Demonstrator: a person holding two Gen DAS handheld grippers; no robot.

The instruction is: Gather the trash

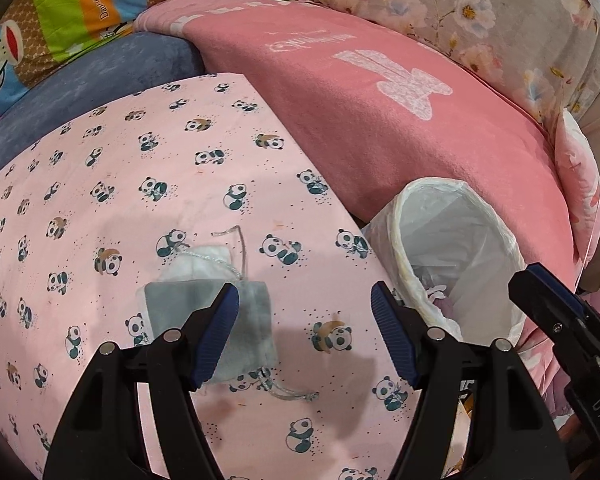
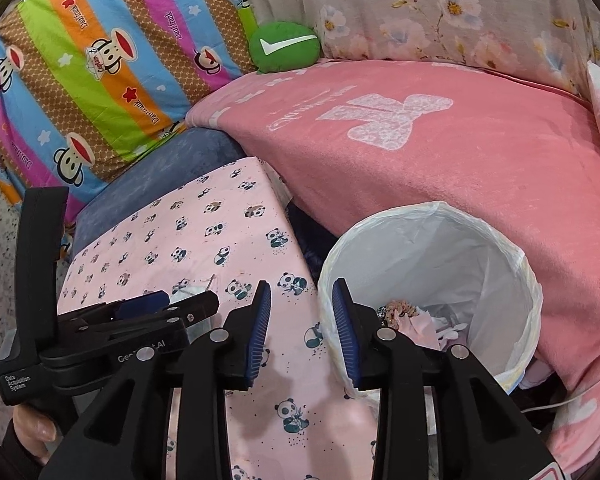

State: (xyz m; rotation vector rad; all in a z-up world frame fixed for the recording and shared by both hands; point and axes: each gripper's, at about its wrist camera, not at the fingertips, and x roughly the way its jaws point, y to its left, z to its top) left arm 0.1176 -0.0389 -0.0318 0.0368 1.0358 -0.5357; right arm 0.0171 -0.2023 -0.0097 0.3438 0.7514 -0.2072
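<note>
Left wrist view: left gripper (image 1: 304,334), fingers wide and empty, hangs over the pouch (image 1: 220,320); it should be lowered squarely (drawstrings included). Right gripper (image 2: 302,332) stands narrow, empty, beside the bin (image 2: 528,276).

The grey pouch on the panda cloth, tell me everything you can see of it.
The grey pouch is a small soft drawstring bag, felt-like, lying flat on the pink panda cloth. Its silvery cord trails from the near end. White crumpled material lies against its far edge. The left gripper hovers over it, open.
</note>
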